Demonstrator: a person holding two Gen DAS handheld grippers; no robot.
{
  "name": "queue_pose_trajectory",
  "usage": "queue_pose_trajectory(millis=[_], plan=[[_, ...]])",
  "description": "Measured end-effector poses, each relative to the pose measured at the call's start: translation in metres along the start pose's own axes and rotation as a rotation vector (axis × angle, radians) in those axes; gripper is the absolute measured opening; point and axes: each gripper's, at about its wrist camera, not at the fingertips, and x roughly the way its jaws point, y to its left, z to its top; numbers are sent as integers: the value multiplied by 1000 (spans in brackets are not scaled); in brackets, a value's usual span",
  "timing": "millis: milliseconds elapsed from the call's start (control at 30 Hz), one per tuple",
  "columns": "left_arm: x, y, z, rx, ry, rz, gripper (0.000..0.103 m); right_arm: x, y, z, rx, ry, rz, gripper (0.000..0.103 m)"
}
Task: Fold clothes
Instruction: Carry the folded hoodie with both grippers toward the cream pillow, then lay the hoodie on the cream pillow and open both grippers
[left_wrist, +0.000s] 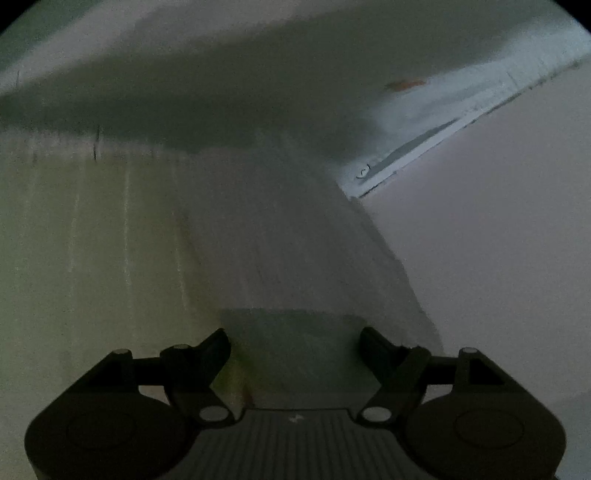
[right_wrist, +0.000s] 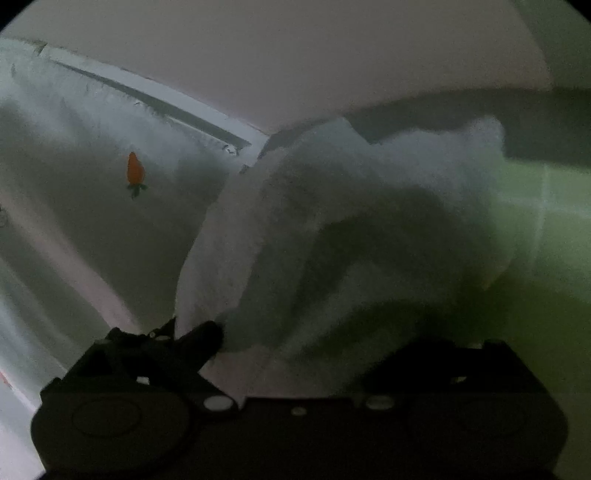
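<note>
Between the right tongs, a bunched garment looks pinched mid-fold, though one finger is hidden; left tongs gape empty. Next: lay it flat.

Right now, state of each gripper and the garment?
left gripper: open, holds nothing, fabric lies past it.
right gripper: only one finger shows clearly, fabric bunched over it; open or shut cannot be told.
white garment: fluffy, part lifted and bunched at the right gripper, the rest spread flat.
carrot motif: on the flat part, uncovered.
</note>
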Motion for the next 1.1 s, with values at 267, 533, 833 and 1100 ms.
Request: queue_pose_trajectory(millis=[267,533,833,1100], plan=[[51,-30,-17,-68,-4,-73,83,-2,1,42,-34,-76,-40,81],[48,-55,1,22,3,-28,82,-10,18,61,-136,-44,-135,87],[-116,-93,-68,385,-240,155,103,-82,79,-7,-534,-111,-237,102],[-228,-125,-137,458,-453,202,103,-172,109,-78,-681,-176,-187,102]])
